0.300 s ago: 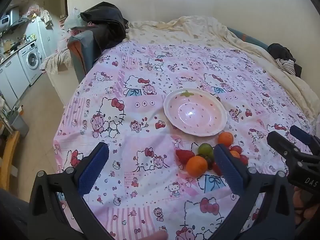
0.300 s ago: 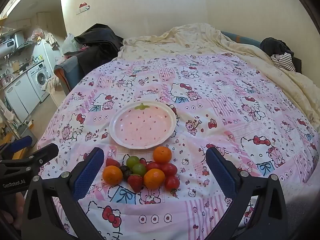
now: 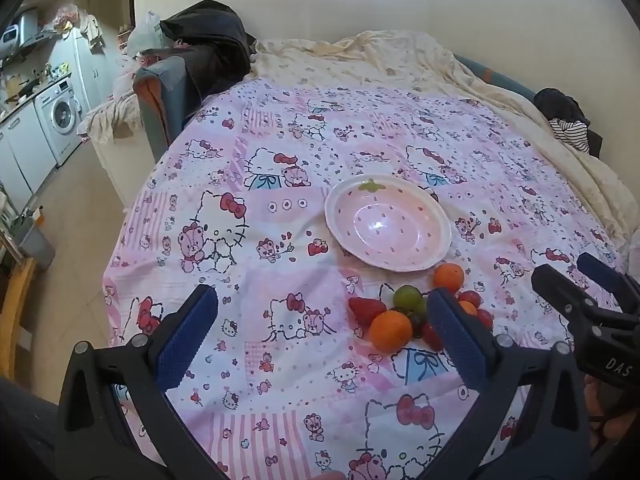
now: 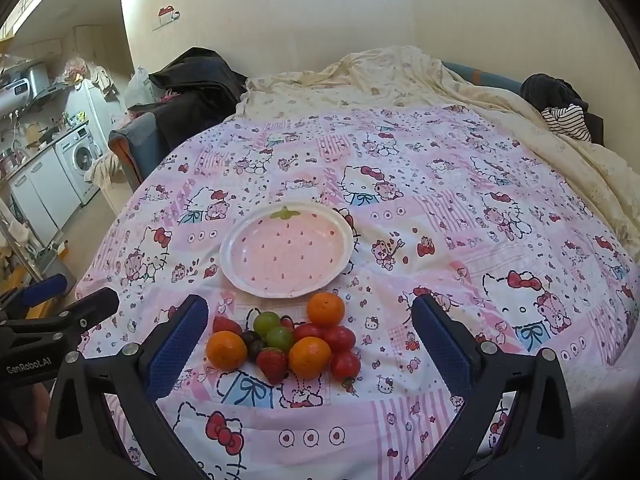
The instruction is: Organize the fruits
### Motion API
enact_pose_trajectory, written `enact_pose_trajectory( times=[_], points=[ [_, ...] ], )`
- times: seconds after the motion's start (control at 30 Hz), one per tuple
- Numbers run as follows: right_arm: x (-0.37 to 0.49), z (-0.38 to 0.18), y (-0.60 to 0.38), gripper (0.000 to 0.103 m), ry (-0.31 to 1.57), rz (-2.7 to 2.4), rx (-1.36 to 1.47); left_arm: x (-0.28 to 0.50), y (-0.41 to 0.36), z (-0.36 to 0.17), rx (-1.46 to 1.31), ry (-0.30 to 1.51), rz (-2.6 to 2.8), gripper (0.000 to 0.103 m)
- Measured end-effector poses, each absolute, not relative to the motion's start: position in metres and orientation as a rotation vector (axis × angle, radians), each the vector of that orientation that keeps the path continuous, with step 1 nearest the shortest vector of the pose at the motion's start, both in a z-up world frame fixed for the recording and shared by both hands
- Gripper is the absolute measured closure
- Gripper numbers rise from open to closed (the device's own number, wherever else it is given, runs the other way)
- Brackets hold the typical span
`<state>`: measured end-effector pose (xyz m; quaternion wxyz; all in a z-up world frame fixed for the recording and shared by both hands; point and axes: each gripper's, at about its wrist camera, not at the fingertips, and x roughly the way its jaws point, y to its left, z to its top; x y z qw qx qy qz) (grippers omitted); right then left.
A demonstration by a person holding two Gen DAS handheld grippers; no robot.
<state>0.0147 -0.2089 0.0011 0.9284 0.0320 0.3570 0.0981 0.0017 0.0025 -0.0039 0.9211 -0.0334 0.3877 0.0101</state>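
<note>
Right wrist view: right gripper [image 4: 310, 338], jaws wide apart, empty, hovers over the fruit pile [image 4: 286, 342] near the bedspread's [image 4: 460, 208] near edge. Plate [image 4: 286, 250] lies just beyond, empty. Left gripper [image 3: 320, 338] also gapes, holding nothing.

I count three oranges [image 4: 325, 309], two green grapes [image 4: 266, 323], two strawberries [image 4: 273, 364], three cherry tomatoes [image 4: 340, 338], one plate [image 4: 240, 240].
</note>
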Motion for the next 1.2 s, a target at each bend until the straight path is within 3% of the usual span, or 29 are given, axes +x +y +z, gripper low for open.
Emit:
enact_pose_trajectory(
  times=[1.2],
  points=[
    [0.0148, 0.0007, -0.2107, 0.0, 0.728, 0.183, 0.059, -0.0023, -0.0023, 0.0009, -0.065, 0.774, 0.013, 0.0]
  ],
)
